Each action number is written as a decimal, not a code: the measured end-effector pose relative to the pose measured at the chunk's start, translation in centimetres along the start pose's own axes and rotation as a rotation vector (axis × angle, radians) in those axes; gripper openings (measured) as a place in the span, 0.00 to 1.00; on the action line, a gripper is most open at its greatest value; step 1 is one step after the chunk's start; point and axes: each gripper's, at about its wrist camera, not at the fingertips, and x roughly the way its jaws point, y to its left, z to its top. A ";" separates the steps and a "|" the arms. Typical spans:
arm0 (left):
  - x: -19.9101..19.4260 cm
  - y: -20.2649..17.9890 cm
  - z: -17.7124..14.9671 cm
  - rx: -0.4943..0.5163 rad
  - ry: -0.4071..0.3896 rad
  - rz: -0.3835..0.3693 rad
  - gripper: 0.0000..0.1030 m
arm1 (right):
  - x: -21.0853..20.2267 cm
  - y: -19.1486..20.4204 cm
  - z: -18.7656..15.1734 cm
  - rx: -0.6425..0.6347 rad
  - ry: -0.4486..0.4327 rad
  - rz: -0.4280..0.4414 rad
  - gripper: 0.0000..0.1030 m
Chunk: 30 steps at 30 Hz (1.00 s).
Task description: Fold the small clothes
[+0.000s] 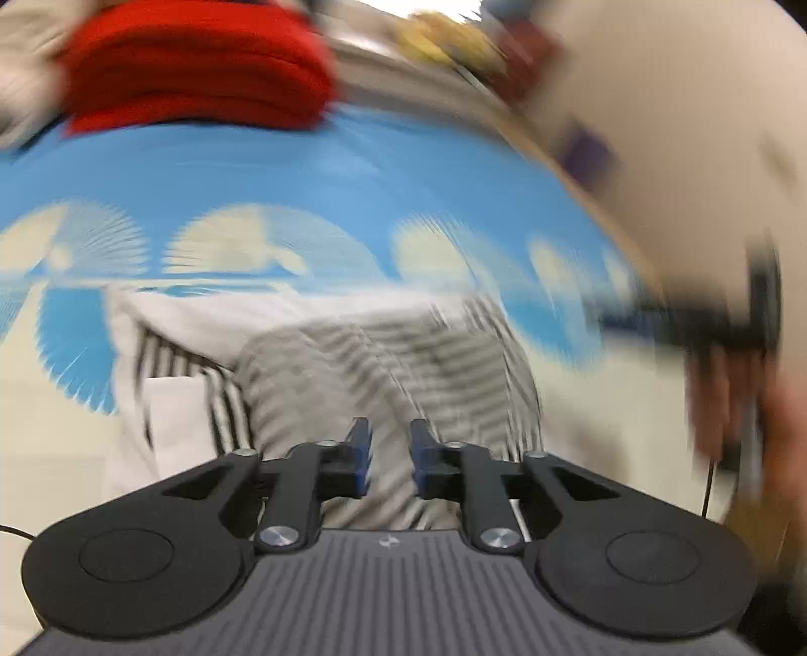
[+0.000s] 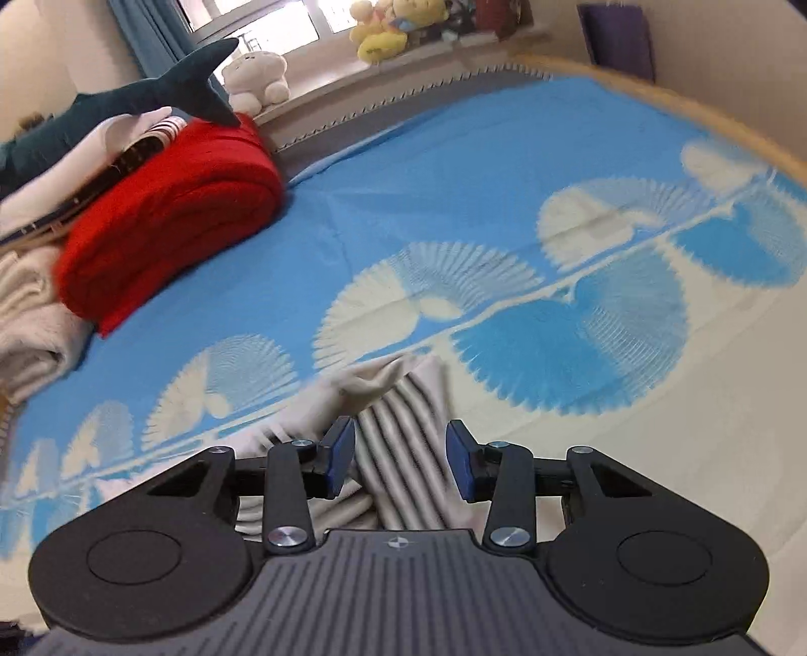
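Observation:
A small grey-and-white striped garment [image 1: 383, 363] lies crumpled on the blue and cream bedspread [image 1: 302, 176]. The left wrist view is heavily blurred. My left gripper [image 1: 391, 434] hovers over the garment's near end, its blue pads a narrow gap apart with nothing pinched between them. In the right wrist view the same striped garment [image 2: 398, 484] bunches up in a ridge that runs between the pads of my right gripper [image 2: 401, 434]. Its jaws stand wider apart and the pads do not visibly press on the cloth. A person's blurred hand [image 1: 726, 403] shows at the right edge.
A folded red blanket [image 2: 171, 212] and cream blankets [image 2: 30, 323] are stacked at the bed's left, with a shark plush [image 2: 151, 91] on top. Plush toys [image 2: 388, 30] line the windowsill. The wooden bed edge [image 2: 655, 96] curves along the far right.

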 end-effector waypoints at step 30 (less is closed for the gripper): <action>2.4 6.9 1.2 -0.437 -0.178 0.054 0.01 | 4.0 2.1 -3.0 0.184 0.114 0.198 0.01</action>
